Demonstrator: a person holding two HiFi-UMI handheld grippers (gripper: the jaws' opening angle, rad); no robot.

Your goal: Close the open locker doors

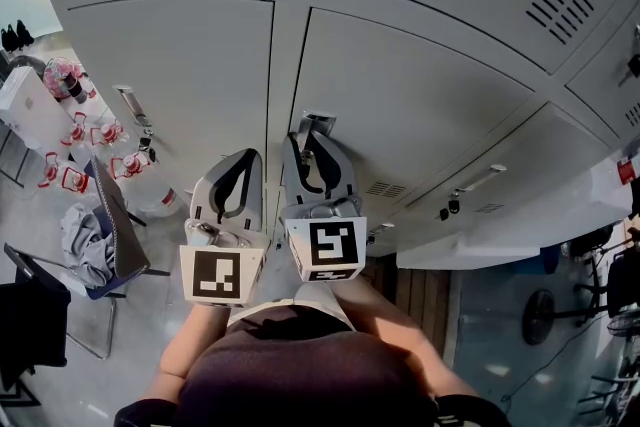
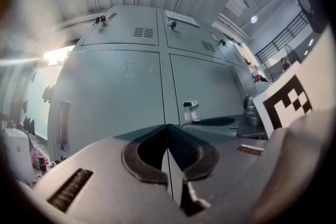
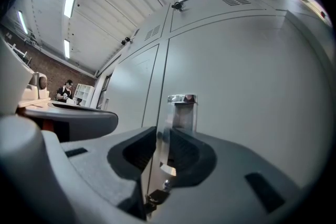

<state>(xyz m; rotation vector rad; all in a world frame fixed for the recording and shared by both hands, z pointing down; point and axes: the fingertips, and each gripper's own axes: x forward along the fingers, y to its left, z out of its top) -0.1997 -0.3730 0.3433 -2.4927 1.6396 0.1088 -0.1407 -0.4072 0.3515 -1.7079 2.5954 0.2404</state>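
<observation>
Grey locker doors (image 1: 400, 85) fill the head view, seen from above. My right gripper (image 1: 316, 143) reaches to the chrome handle (image 1: 318, 122) of the right-hand door; in the right gripper view that handle (image 3: 181, 108) runs down between the jaws, which are shut on it. That door (image 3: 247, 76) looks level with the neighbouring door (image 3: 134, 92). My left gripper (image 1: 240, 165) hangs beside it, in front of the seam between the doors. Its jaws meet at the tip (image 2: 167, 126) with nothing between them. The same handle (image 2: 191, 111) also shows in the left gripper view.
The left door has its own handle (image 1: 132, 105). On the floor at left are a chair with a cloth (image 1: 100, 240) and several red-and-white bottles (image 1: 90, 130). A pale panel (image 1: 520, 220) juts out low at the right, with bicycles (image 1: 600, 295) beyond it.
</observation>
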